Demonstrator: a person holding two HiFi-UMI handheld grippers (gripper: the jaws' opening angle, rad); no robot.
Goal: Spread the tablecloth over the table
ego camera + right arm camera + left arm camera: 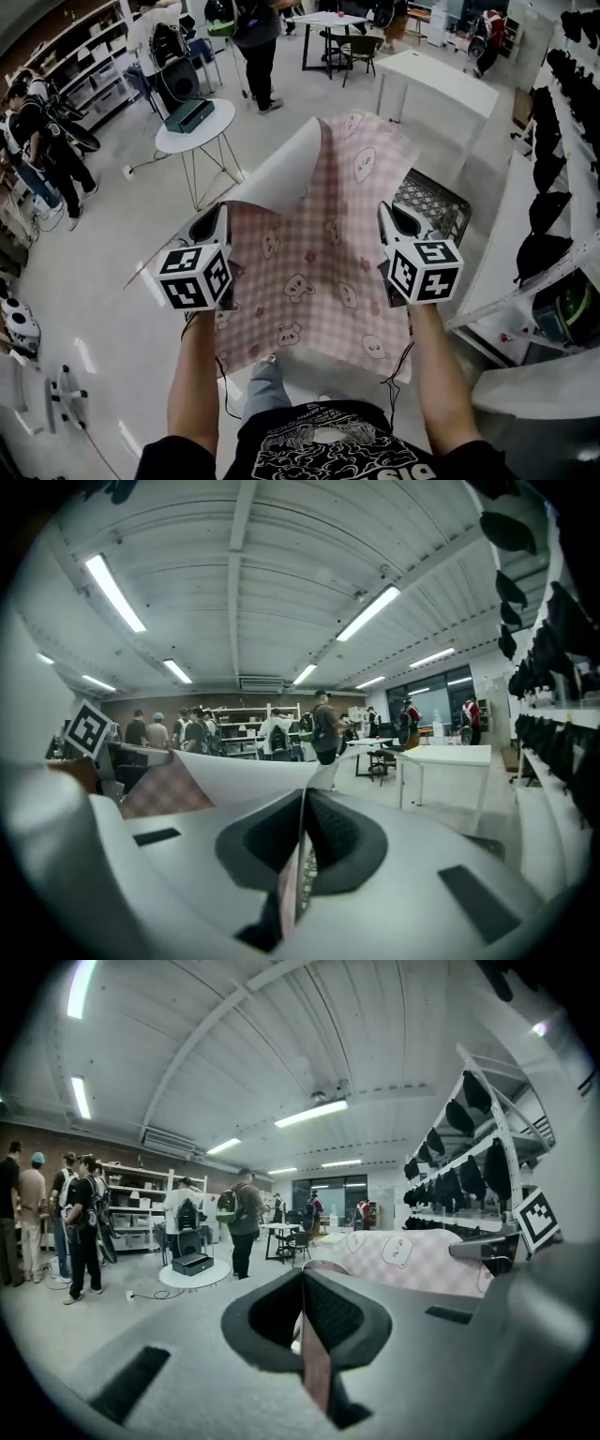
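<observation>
Floor (112,281): bare grey, open to the left and far of the person; standing people only along the far left edge.
Shelving rack (553,187): closes the right side, hung with dark bags.
White rectangular surface (441,80): far right, bare, well beyond the cloth.
Tablecloth (319,272): pink check with bear prints, held up in the air between both claws. Its far left corner is folded over, showing the white underside. Its far edge is free.
Round white surface (197,131): far left, carrying a dark case.
Wire crate (433,202): just beyond the cloth's right edge.
Left claw (214,223): clamped on the cloth's left edge.
Right claw (392,217): clamped on the right edge.
</observation>
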